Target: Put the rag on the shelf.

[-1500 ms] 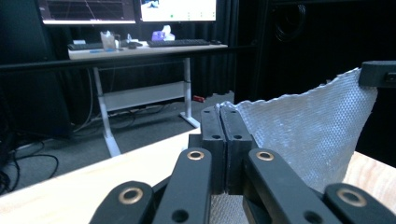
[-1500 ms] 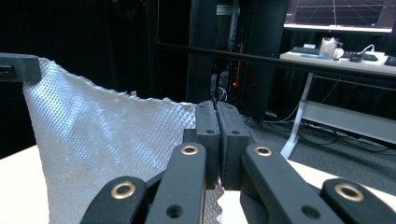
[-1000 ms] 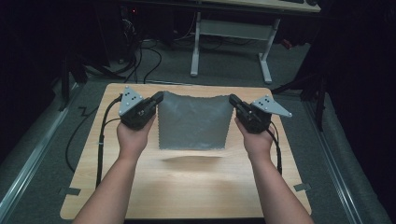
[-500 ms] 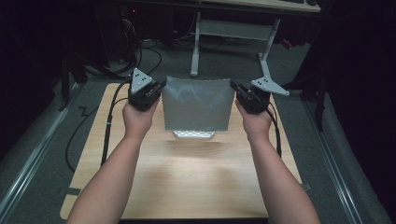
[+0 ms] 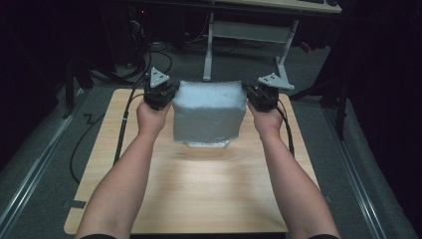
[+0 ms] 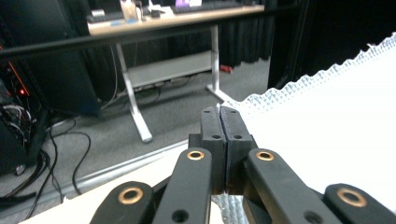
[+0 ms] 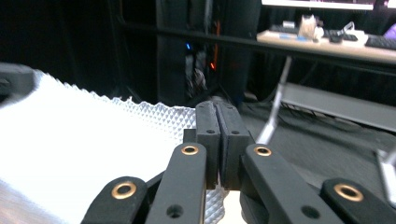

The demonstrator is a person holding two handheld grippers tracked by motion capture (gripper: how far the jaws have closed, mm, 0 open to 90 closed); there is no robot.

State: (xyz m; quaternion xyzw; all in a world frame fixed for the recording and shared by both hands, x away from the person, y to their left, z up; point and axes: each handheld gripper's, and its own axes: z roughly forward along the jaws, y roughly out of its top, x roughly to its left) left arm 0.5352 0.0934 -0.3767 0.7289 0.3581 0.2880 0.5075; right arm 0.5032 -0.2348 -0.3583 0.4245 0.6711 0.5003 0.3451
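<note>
We see the white, square, dimpled-plastic padded sheet [image 5: 210, 110] hanging above the light wooden table [image 5: 199, 189], stretched between 2 tools. The left gripper [image 5: 170, 93] and right gripper [image 5: 249, 94] each clamp a top corner. Compared with 1 second ago, both hands have carried the sheet farther from us, toward the table's far edge.

Over the light wooden table [image 5: 199, 199], the left gripper [image 5: 169, 94] and right gripper [image 5: 251, 95] each pinch an upper corner of a white textured cloth sheet [image 5: 209, 112], hanging clear above the tabletop
</note>
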